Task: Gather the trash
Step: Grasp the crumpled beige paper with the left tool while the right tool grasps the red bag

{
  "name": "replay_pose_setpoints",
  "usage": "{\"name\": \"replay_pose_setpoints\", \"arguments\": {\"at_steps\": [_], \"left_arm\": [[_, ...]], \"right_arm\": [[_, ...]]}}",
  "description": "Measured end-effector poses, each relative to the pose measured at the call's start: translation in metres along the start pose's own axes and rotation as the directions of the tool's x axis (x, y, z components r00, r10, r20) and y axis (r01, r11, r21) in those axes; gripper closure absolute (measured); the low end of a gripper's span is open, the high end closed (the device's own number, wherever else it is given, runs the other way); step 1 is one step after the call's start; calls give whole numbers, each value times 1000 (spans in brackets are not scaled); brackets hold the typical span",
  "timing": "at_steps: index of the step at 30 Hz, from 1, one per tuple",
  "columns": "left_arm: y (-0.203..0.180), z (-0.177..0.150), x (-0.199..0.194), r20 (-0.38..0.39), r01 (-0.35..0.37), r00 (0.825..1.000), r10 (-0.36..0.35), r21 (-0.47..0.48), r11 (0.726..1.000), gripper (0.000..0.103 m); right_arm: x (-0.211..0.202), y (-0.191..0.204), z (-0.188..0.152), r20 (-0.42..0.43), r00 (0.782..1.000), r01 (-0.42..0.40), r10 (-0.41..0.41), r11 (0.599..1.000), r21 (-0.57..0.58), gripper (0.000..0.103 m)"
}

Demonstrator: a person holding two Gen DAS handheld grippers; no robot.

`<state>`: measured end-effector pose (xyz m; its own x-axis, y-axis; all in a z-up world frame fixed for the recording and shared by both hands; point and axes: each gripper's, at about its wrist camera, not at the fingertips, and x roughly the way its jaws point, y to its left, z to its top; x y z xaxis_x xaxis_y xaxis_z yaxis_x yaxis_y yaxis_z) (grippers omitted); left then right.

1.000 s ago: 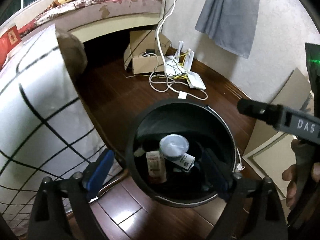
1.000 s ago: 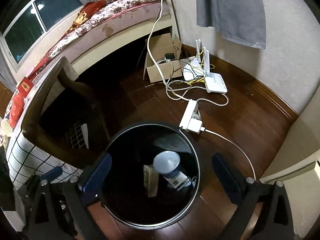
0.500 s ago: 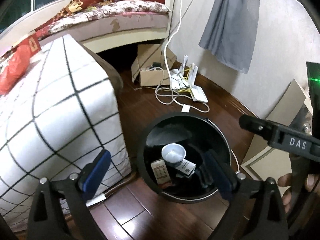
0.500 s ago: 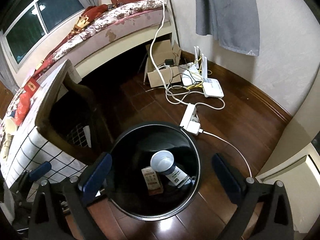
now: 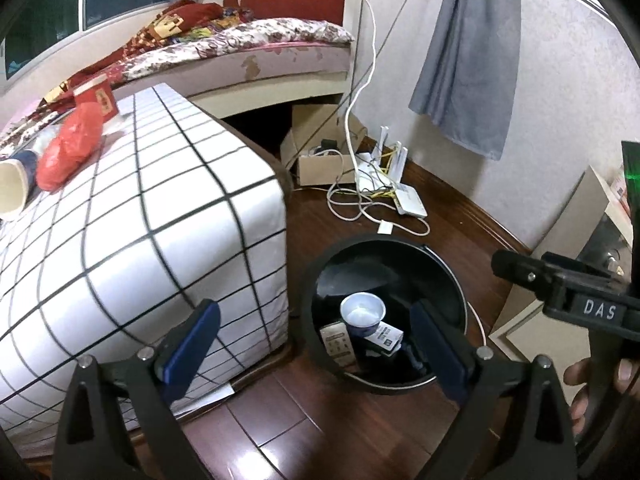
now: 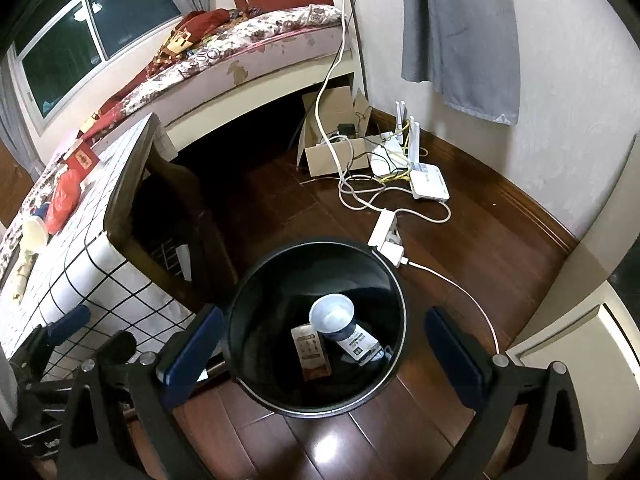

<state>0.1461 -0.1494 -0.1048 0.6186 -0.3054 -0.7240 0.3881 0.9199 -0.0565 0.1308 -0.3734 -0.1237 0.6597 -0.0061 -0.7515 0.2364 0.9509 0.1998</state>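
Observation:
A black round bin (image 5: 384, 239) stands on the wooden floor beside a table with a checked cloth (image 5: 140, 220). Inside it lie a paper cup (image 5: 362, 314), a small carton (image 5: 338, 342) and a printed pack (image 5: 386, 334). My left gripper (image 5: 316, 346) hangs open above the bin's near left side, with nothing between its fingers. My right gripper (image 6: 320, 354) is also open and empty, straight above the bin (image 6: 240, 292), cup (image 6: 332, 314) and carton (image 6: 310, 350). On the table lie a red plastic bag (image 5: 68, 148), a red box (image 5: 96, 96) and another paper cup (image 5: 12, 188).
A power strip (image 6: 384, 228), loose cables, a white router (image 6: 430, 184) and a cardboard box (image 6: 332, 156) sit on the floor beyond the bin, by the wall. A bed (image 6: 260, 36) runs behind the table. Cardboard sheets (image 5: 560, 240) lean at the right.
Both grippers have risen and drawn back from the bin, which looks smaller now. The table top with the red bag and cup has come into the left wrist view.

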Motion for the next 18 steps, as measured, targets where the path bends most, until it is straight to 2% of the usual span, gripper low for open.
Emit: {"name": "replay_pose_setpoints", "arguments": {"at_steps": [8, 18], "left_arm": [[21, -2, -22, 31, -48, 998, 49, -32, 998, 5], [64, -2, -51, 79, -121, 989, 128, -90, 989, 4]], "right_arm": [[-10, 17, -3, 11, 1000, -11, 11, 1000, -28, 1], [-17, 67, -3, 27, 997, -71, 75, 992, -109, 1]]}}
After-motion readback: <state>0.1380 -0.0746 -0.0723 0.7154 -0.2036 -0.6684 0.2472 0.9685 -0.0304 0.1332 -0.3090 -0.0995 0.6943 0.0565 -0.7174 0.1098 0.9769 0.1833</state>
